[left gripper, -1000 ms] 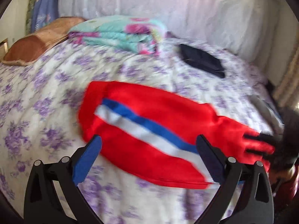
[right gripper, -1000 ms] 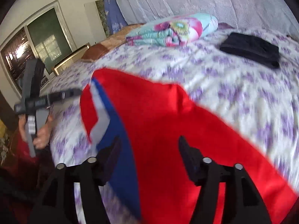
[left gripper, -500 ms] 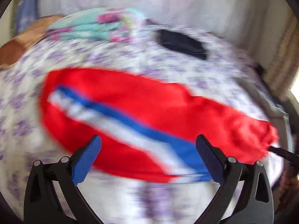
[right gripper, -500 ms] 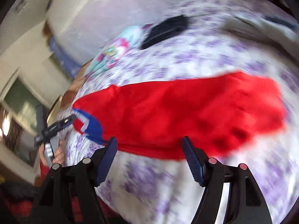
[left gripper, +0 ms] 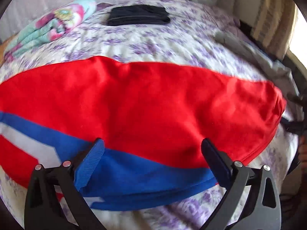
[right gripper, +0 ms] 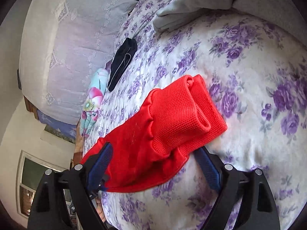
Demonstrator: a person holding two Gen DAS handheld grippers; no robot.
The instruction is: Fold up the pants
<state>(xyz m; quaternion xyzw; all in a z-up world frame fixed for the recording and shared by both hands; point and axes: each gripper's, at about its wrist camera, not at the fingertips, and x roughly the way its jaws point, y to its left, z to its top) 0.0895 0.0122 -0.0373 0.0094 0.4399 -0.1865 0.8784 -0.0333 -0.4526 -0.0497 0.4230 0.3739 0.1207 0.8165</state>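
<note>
Lying stretched across the purple-flowered bedspread [left gripper: 172, 44], the red pants [left gripper: 153, 105] run side to side in the left wrist view, with a blue and white stripe along the near edge. The left gripper [left gripper: 153, 159] hangs over that striped edge with its jaws spread wide, nothing pinched. Over on the right wrist view, the right gripper [right gripper: 155, 164] has just been opening its jaws, and the ribbed red cuff end of the pants sits loose between them, not squeezed. Further back on the bed there's a folded black garment [left gripper: 138, 15], a floral blanket [left gripper: 53, 26] and a grey cloth [right gripper: 191, 2].
</note>
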